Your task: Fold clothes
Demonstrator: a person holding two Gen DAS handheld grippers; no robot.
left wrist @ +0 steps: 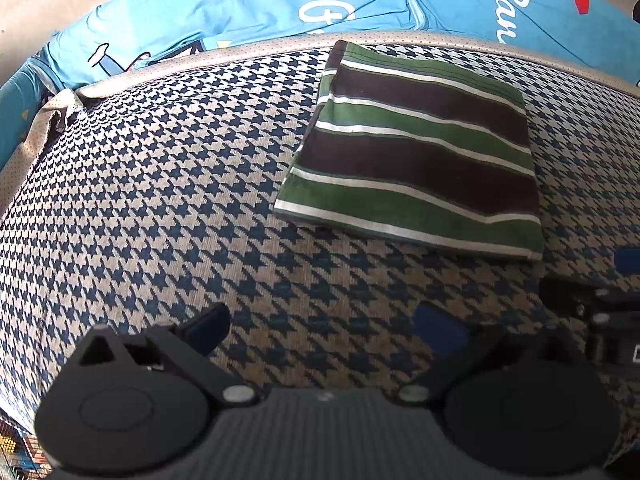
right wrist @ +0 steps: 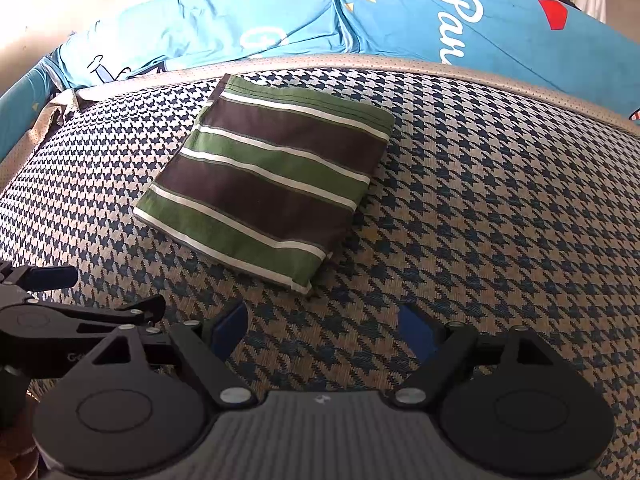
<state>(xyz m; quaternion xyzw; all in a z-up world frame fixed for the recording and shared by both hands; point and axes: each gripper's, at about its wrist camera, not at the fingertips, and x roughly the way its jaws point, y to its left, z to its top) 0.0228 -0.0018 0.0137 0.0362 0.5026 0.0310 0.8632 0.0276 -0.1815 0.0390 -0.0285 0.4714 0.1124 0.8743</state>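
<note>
My left gripper (left wrist: 322,330) hangs with fingers (left wrist: 208,328) apart, nothing between them, over the houndstooth cushion (left wrist: 160,184). One folded striped cloth (left wrist: 412,148), green, brown and white, lies flat on that cushion at one o'clock from it, well clear. My right gripper (right wrist: 324,330) also has fingers (right wrist: 230,330) spread and empty; the cloth sits at eleven o'clock from it. Beyond the cushion's far edge lies blue printed fabric (right wrist: 280,12) with white script reading "Par", the rest cut off.

"Par" on blue fabric (right wrist: 400,16)
</note>
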